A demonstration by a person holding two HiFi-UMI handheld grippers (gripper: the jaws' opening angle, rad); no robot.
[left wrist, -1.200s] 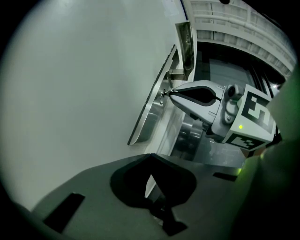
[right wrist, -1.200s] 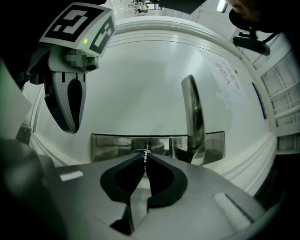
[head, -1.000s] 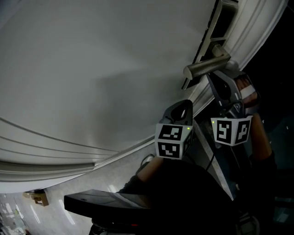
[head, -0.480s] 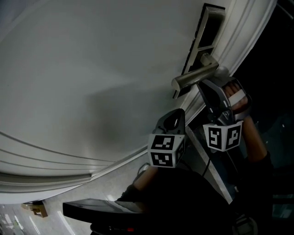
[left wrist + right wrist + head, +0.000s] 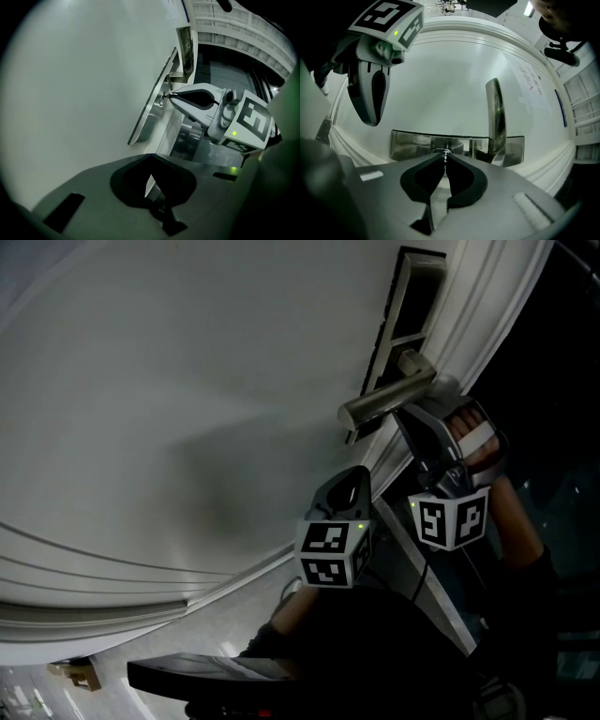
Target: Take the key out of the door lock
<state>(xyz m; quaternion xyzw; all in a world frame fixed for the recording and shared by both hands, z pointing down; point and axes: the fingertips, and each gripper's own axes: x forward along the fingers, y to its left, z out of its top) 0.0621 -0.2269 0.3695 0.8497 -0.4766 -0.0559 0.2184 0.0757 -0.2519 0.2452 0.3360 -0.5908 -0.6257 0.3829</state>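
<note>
Keyhole and jaw tips meet in the right gripper view: the right hand-held gripper (image 5: 445,157) has its two black jaws pressed together on the small silver metal key (image 5: 445,152). The key's head juts out of the brushed steel lock plate (image 5: 412,143), so it still sits in the lock. Just beside it on the same plate stands the silver lever handle (image 5: 496,112), pointing away from the white panelled door (image 5: 187,381).

The left hand-held gripper (image 5: 150,157) is well apart from the plate, lower along the door. Its jaws are drawn together at the tips with nothing between them; only a sliver of pale door shows behind. From its own view, the other gripper's nose touches the key at the plate. In the head view both grippers hang below the handle, each marker cube (image 5: 330,554) facing the camera.
</note>
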